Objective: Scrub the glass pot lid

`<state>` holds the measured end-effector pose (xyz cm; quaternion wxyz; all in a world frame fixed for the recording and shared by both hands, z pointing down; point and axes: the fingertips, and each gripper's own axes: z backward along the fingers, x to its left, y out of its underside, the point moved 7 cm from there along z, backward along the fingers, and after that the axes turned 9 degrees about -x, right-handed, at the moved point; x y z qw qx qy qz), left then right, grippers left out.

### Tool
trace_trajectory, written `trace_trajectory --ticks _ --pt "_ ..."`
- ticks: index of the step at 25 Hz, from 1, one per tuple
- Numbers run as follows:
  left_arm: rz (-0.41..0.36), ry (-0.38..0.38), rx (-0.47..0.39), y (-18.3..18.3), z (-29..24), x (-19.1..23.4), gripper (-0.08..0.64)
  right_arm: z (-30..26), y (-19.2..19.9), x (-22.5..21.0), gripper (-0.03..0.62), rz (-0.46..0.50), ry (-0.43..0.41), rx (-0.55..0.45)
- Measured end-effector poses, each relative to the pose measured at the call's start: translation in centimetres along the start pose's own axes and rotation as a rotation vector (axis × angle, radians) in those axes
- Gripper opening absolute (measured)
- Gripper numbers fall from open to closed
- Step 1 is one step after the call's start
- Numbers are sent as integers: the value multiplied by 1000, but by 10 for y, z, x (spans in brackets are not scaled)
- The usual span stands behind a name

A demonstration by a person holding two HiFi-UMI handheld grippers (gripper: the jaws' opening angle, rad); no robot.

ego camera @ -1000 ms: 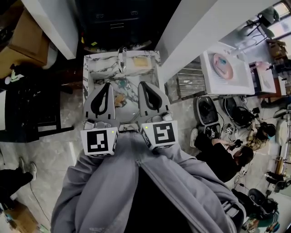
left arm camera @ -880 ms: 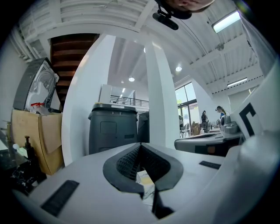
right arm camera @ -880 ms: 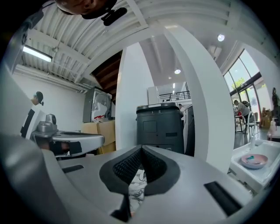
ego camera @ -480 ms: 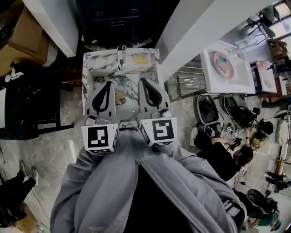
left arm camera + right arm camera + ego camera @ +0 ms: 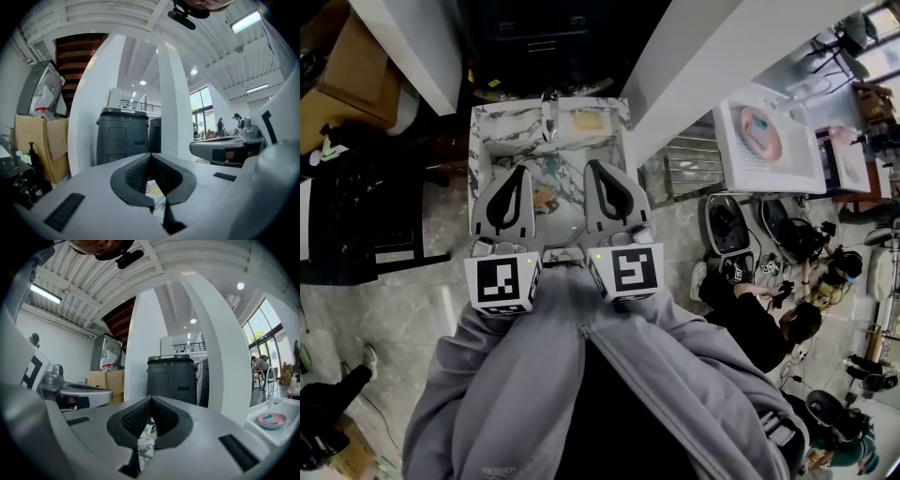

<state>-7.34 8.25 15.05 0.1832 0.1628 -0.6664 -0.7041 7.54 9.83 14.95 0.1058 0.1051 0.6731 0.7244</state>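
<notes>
At far left, a cardboard box (image 5: 352, 70) beside a dark shelf unit. Further in, a marble sink (image 5: 484, 131), with a tap (image 5: 549, 114) and a yellow sponge (image 5: 591, 122) on its back ledge. Held over the sink's near part: the left hand-held gripper (image 5: 520, 171), jaws pressed fully together, nothing between them. Pointing roughly level toward a black bin (image 5: 123, 136) and a white pillar (image 5: 171, 108), as seen in the left gripper view.

Lying down in the sink basin, between the two grippers in the head view: the glass pot lid (image 5: 551, 208), flat, with a brownish knob near its middle and its edges partly hidden by the gripper bodies.

Just right of the lid, the right hand-held gripper (image 5: 592, 169), likewise closed tight and empty, parallel to the left one. Behind both, grey sleeves (image 5: 544, 375).

Further right, a white sink (image 5: 787, 159) holding a pink dish (image 5: 759, 131). Lower right, a person (image 5: 764, 323) sitting on the floor among scattered equipment.
</notes>
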Motion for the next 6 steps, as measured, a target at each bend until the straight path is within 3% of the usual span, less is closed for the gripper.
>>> trace_trajectory --ticks 6 --pt "-1 -2 -8 -1 -2 0 14 1 -1 -3 30 -1 4 -7"
